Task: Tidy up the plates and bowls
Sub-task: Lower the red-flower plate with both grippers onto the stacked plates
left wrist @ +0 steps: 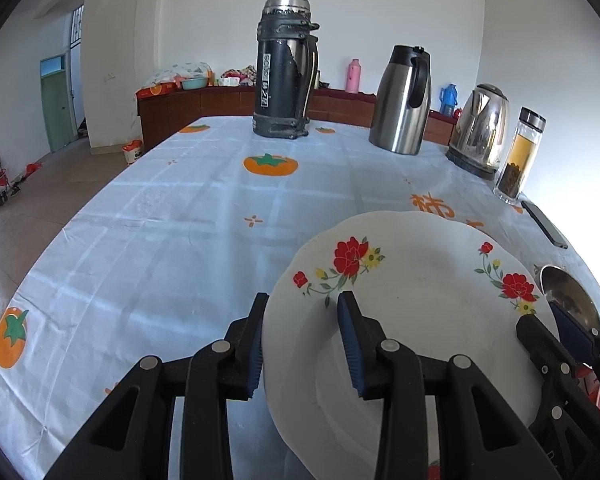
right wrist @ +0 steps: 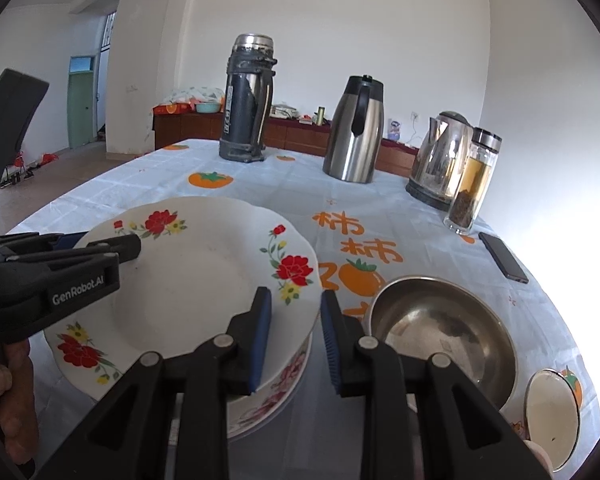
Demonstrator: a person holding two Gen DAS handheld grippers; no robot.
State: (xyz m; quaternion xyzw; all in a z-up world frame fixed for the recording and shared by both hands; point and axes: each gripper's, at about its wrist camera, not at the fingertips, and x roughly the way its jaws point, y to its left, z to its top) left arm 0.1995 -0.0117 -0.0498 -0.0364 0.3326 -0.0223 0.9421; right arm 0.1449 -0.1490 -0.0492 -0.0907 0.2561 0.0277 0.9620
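Jaws apart on both grippers, each straddling a rim of the flowered plate; contact cannot be told.

Left wrist view: left gripper [left wrist: 303, 340] spans the left rim of the plate [left wrist: 412, 312]; round, no long axis, face up. Right wrist view: right gripper [right wrist: 296, 338] spans its right rim; plate tops 1 stack, steel bowl [right wrist: 440, 332] beside. Persimmon-print tablecloth [right wrist: 380, 208], 2 flasks, white walls.

Bare tablecloth [left wrist: 160, 216] left; metal bowl [right wrist: 440, 324] right.
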